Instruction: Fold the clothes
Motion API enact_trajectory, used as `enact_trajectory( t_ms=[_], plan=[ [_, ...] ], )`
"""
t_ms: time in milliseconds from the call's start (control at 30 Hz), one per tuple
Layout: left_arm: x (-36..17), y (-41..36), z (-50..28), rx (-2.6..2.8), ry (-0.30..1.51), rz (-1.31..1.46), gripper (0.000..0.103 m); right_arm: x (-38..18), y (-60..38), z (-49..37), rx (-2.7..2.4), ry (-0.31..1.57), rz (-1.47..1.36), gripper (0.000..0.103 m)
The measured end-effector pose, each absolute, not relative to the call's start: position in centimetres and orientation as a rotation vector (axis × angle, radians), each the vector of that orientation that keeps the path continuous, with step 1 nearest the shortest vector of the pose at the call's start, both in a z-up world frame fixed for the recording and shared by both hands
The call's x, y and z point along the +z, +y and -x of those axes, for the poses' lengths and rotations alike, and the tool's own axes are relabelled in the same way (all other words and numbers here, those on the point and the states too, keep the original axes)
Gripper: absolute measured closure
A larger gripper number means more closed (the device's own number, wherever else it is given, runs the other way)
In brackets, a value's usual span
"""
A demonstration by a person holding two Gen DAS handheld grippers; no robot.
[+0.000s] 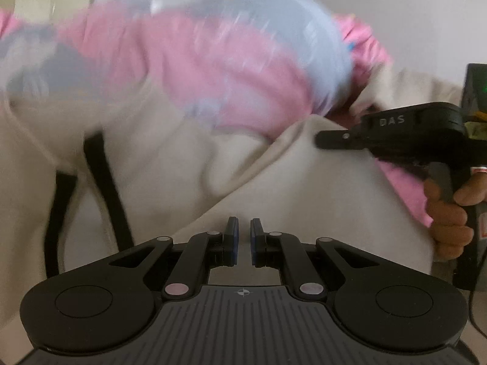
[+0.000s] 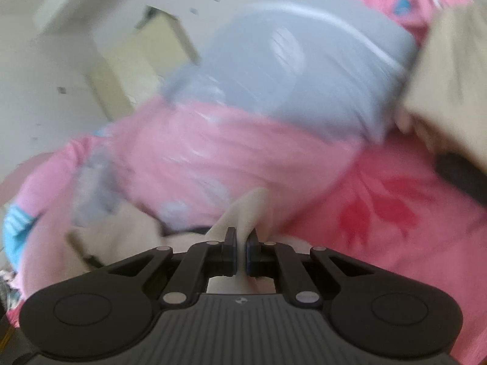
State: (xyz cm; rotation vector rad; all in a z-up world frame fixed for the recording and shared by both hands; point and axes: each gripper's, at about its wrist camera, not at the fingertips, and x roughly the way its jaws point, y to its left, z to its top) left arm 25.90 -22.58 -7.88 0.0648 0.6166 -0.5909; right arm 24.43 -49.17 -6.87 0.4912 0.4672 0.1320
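1. Where the left wrist camera looks out, the left gripper hangs just above a cream garment, its jaws drawn to a narrow slit with nothing visibly pinched between them
2. Black straps or trim run across the cream cloth on the left side of that view
3. Behind the cream cloth lies a pink garment, and above it a pale blue, shiny bundle, both heavily blurred
4. At the right edge of the same view the right gripper comes in sideways, its tip against a raised fold of the cream garment; a hand wraps its handle
5. Seen from the right wrist camera, the right gripper has its jaws closed on a thin pulled-up ridge of the cream garment, which rises between the pads
6. More cream cloth sits bunched at lower left; the pink garment, bearing a red print, spreads beyond, touching it
7. The pale blue bundle lies further back, blurred, with a light wall behind
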Motion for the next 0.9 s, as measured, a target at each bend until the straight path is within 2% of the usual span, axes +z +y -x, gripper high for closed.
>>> enact_trajectory(
  t_ms=[100,133,167,233,333,433,600,733,900],
  plan=[
    [-8.2,-21.7,-27.1,-0.587,0.667,0.013,0.096,-8.9,-49.5,-26.0,0.048,0.576,-0.522,0.092],
    [-8.3,-21.5,-27.3,-0.587,0.673,0.027,0.096,-9.3,-49.8,-26.2,0.022,0.596,-0.549,0.082],
    [-8.3,-21.4,-27.4,-0.587,0.677,0.036,0.096,-9.2,-50.4,-25.8,0.004,0.579,-0.587,0.077],
    [-8.3,-21.0,-27.3,-0.585,0.683,0.051,0.096,-8.9,-51.8,-25.0,-0.034,0.535,-0.659,0.074],
    [-7.8,-20.4,-27.1,-0.580,0.689,0.077,0.096,-7.0,-54.3,-21.9,-0.046,0.461,-0.753,0.073],
    [-7.1,-19.8,-26.8,-0.596,0.699,0.101,0.096,-4.1,-55.7,-17.6,-0.015,0.455,-0.701,0.073],
    [-6.3,-20.7,-26.1,-0.619,0.724,0.081,0.096,-1.4,-52.9,-10.8,0.083,0.579,-0.350,0.073],
    [-7.2,-22.0,-25.4,-0.628,0.746,0.033,0.096,-3.2,-48.6,-7.0,0.090,0.656,-0.036,0.074],
    [-7.9,-22.8,-24.6,-0.614,0.721,-0.043,0.095,-6.8,-47.4,-4.8,0.077,0.685,0.029,0.075]
  ],
)
